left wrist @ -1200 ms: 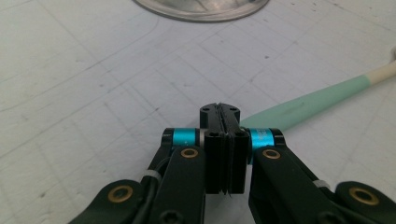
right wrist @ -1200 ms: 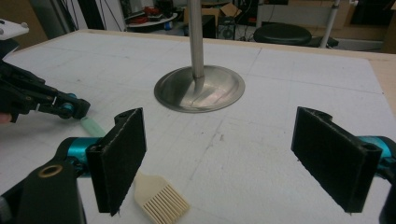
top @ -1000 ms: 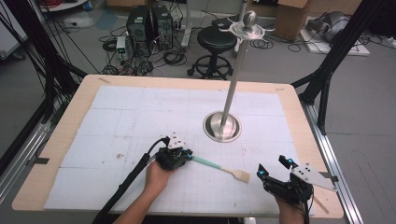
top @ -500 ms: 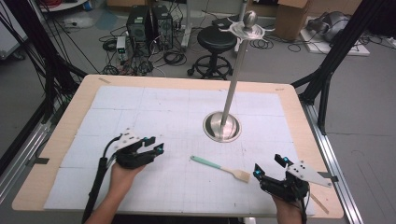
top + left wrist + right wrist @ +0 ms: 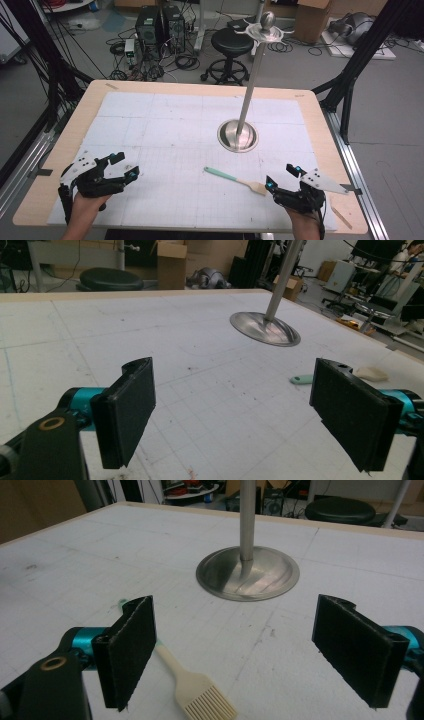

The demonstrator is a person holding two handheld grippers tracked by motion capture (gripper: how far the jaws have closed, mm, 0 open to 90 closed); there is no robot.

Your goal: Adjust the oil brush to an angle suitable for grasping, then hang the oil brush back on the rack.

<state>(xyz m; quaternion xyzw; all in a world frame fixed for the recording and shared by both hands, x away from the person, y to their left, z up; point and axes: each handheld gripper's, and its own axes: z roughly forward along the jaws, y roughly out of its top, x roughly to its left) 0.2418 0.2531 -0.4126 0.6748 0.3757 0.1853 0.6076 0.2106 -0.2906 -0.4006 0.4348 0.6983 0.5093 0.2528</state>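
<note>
My left gripper (image 5: 120, 170) sits near the front-left corner of the table (image 5: 50, 165), jaws spread wide w/ nothing between them. They've just been opening, and the pads frame only bare mat. My right gripper (image 5: 282, 178) is at the front-right, jaws also wide apart, nothing clamped.

The brush (image 5: 235, 179) lies flat on the mat between my two hands, closer to the right one: green handle pointing toward the left/back, pale bristle end (image 5: 205, 702) just ahead of the right gripper. In the right gripper view the bristles lie low between my jaws, nearer the left pad, not touched. In the left gripper view I catch the green handle tip (image 5: 301, 379) and the bristle end past my right-hand pad, well apart from me.

Progress, as I judge it: brush is set down and free of the left side, so the drop-off/hand-over half looks done. What's left is prob. the right gripper's pick-up, then likely hanging the brush on the stand (image 5: 239, 135), whose hooks at the top (image 5: 265, 31) carry nothing yet.

Surface: white gridded mat (image 5: 175, 130) over a wood-edged table, scuffed and speckled, otherwise bare apart from the stand's round metal base and tilted-looking pole.

Room: grey floor behind, black stool (image 5: 231, 42), computer towers (image 5: 159, 25) w/ tangled cables, cardboard boxes, black frame legs on both sides.
</note>
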